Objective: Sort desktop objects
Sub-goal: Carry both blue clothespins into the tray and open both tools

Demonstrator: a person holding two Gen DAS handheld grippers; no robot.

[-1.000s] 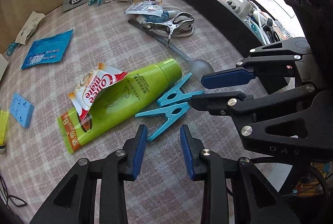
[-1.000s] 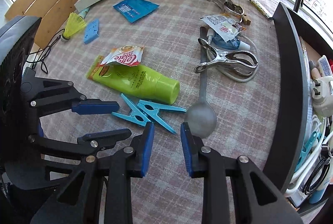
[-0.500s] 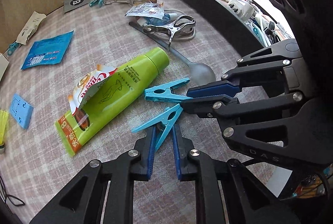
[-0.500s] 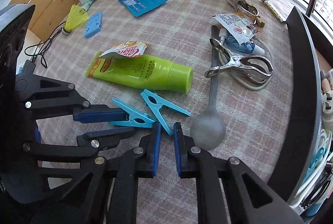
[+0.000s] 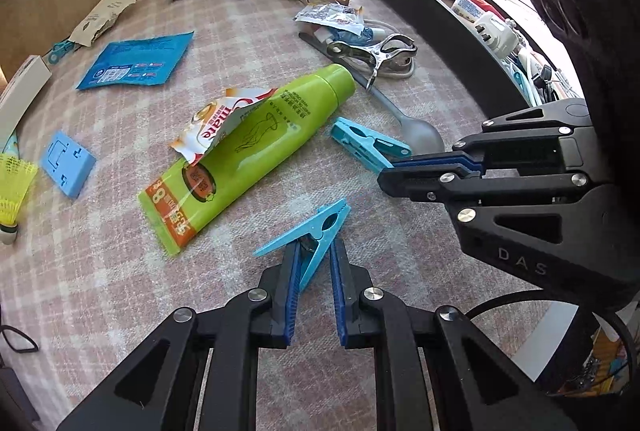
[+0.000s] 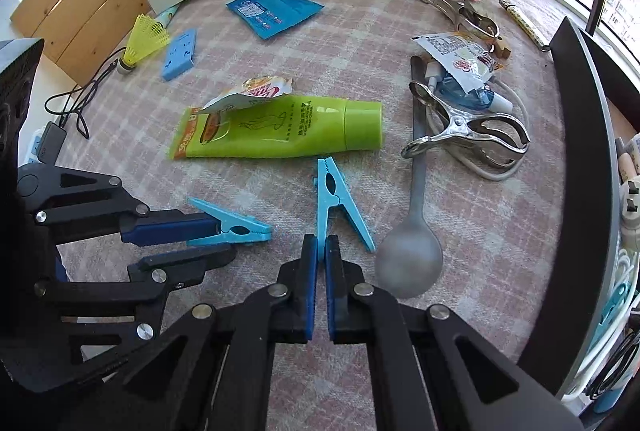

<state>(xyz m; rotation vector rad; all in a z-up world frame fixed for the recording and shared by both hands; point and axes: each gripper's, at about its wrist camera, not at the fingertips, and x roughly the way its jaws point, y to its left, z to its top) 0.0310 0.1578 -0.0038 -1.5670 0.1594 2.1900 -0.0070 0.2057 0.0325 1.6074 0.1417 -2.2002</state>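
Two light blue clothespins lie apart on the checked cloth in front of a green tube (image 5: pixel 256 147). My left gripper (image 5: pixel 314 251) is shut on one handle leg of the near clothespin (image 5: pixel 316 231); it also shows in the right wrist view (image 6: pixel 236 229). My right gripper (image 6: pixel 321 243) is shut on one handle leg of the other clothespin (image 6: pixel 332 199), which shows in the left wrist view (image 5: pixel 366 143). The right gripper (image 5: pixel 394 173) reaches in from the right.
A grey spoon (image 6: pixel 412 255), a metal clamp (image 6: pixel 468 139) and sachets lie at right. A torn coffee sachet (image 5: pixel 216 123) rests on the tube. A blue packet (image 6: pixel 274 9), blue plug cover (image 6: pixel 180 55), shuttlecock (image 6: pixel 144 39) and a black bin wall (image 6: pixel 588 135) are around.
Both grippers closed from open onto the two clothespins. The pins, first lying crossed together, have been pulled apart from each other.
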